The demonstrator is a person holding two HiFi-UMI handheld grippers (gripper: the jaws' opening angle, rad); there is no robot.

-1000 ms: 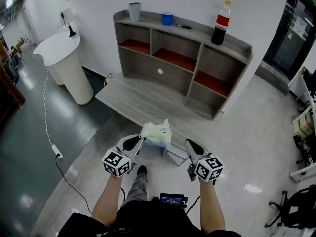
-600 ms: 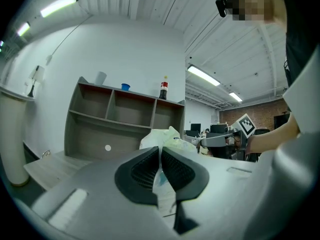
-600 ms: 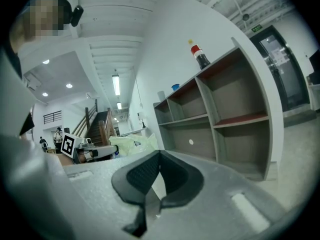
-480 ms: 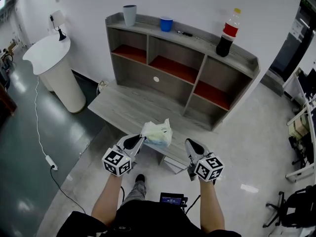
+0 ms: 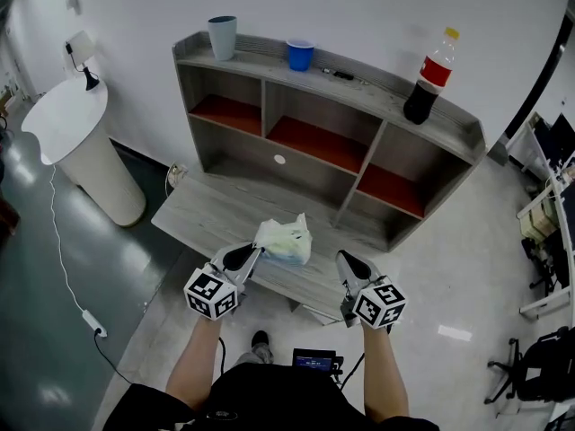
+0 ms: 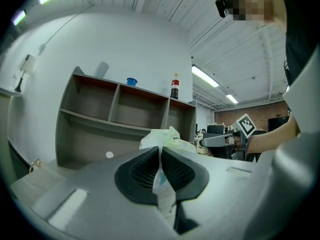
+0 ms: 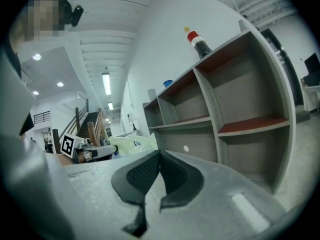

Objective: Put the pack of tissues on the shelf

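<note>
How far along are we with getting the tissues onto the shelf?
Done: the pack of tissues is picked up, its wrapper pinched in the left gripper. In hand: it is held up short of the shelf. Left: reach a compartment and release. The right gripper is shut, empty.

Free room at the shelf.
You can pass over the deck into its open compartments; grey cup, blue cup, bottle, perhaps a small dark item, occupy the top.

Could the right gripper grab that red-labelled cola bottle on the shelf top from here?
Probably not yet: the right gripper, empty and shut, hangs by the grey wooden table's near edge, while the dark plastic cola bottle stands far back atop the grey shelf unit. Nothing blocks the way.
</note>
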